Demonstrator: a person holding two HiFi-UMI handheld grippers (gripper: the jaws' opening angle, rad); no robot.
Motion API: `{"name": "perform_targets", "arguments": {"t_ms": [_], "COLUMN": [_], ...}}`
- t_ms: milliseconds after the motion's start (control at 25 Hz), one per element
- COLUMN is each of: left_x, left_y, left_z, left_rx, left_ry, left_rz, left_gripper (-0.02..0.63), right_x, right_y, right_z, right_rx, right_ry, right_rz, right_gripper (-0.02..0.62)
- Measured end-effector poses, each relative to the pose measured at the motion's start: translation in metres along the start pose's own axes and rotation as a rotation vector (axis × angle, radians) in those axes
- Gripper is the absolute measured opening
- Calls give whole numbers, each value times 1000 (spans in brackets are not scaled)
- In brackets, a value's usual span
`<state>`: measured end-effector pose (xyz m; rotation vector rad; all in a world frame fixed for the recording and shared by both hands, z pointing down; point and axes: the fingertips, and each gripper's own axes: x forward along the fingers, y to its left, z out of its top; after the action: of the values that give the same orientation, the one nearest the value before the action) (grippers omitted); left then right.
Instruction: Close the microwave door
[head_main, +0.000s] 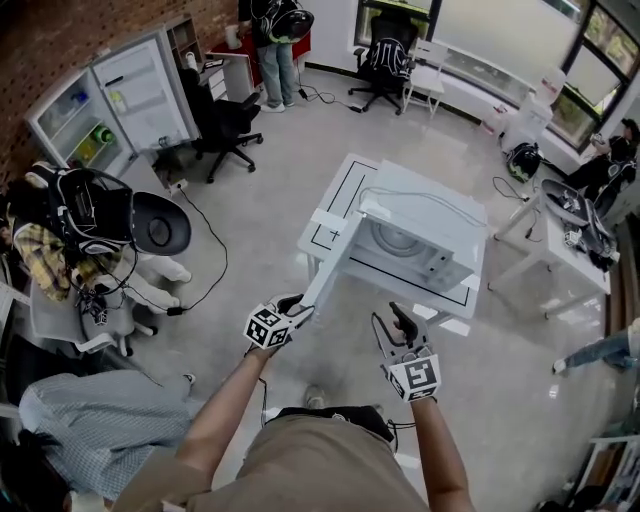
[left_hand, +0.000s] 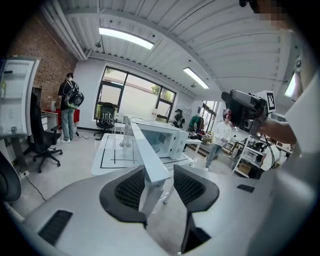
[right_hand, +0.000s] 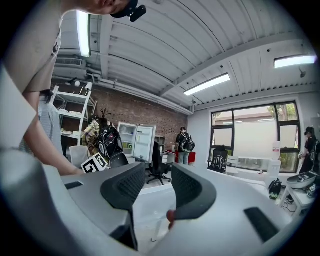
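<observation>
Straddling the microwave door with slack left tongs, right tongs gaping empty, we feared it might slip free when pushed.

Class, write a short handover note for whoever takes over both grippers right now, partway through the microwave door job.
Left gripper: fingers apart, with the free edge of the door between them, not clamped.
Right gripper: open and empty, held short of the microwave.
Things: the microwave sits on the white table, its door swung wide open toward the person.
Done: the left gripper is at the door edge.
Left: swing the door round until it shuts.
</observation>
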<state>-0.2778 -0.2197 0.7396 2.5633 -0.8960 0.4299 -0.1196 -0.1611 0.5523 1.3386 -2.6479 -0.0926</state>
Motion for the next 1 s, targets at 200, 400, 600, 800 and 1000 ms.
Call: {"name": "perform_targets", "arguments": {"t_ms": [200,400,600,800,1000], "left_x": [7,12,15,19,29], "left_y": [-9,-6,-22,-31,-41], "left_z": [-8,1,-6,-4,-4], "left_rx": [1,16,16,22,35], "left_ry": [-2,-3,24,34,51], "left_rz": [-11,-37,-43,-40,-31], "left_gripper": [169,170,172,172,175], "right_x": [-11,-8,-18,-24,-35], "right_y": [-8,-16,-27,-40,-51], "right_z": [-6,-5,-7,-6,-12], "right_rx": [1,14,15,35,28], "right_ry": [10,-1,5,-18,-21], "right_rz": [-23,-49,-57,-65,-47], "right_gripper": [169,169,169,169,169]}}
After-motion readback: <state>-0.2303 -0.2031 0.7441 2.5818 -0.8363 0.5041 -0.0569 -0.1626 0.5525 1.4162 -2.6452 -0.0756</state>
